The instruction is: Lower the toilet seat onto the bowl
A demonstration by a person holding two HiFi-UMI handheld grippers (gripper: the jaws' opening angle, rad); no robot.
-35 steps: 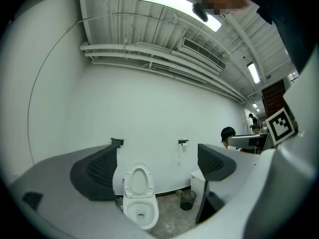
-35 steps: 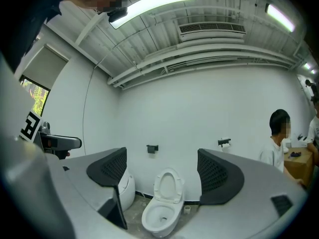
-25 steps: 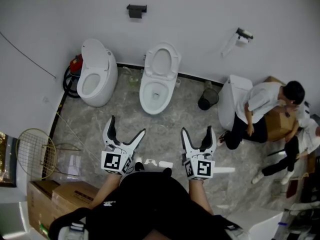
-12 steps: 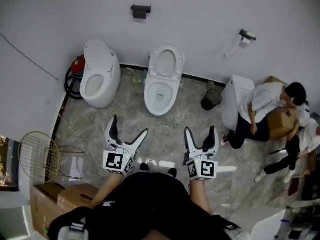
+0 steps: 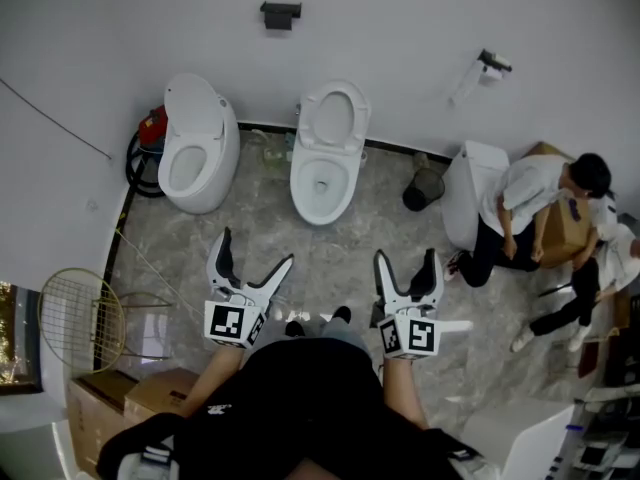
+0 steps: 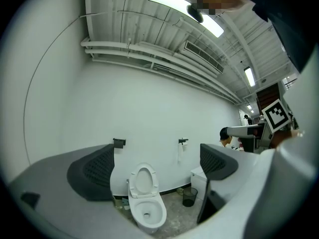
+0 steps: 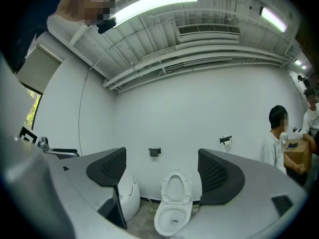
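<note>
A white toilet point(image 5: 322, 173) stands against the far wall in the head view, its seat point(image 5: 335, 118) raised upright against the wall. My left gripper point(image 5: 255, 251) and right gripper point(image 5: 405, 258) hang open above the marble floor, well short of the bowl and touching nothing. The left gripper view looks between its open gripper point(image 6: 155, 166) at the toilet point(image 6: 147, 212) and the raised seat point(image 6: 143, 180). In the right gripper view the open gripper point(image 7: 164, 176) frames the same toilet point(image 7: 169, 218) with its upright seat point(image 7: 178, 188).
A second rounded toilet point(image 5: 195, 148) stands to the left, with a red object point(image 5: 150, 128) behind it. A black bin point(image 5: 420, 190), a white fixture point(image 5: 468, 203) and crouching people point(image 5: 530, 208) are at the right. Cardboard boxes point(image 5: 120, 398) and a racket point(image 5: 70, 313) lie at the left.
The view has shifted a little and my feet have stepped toward the toilet. Both grippers stay open at about the same height.
</note>
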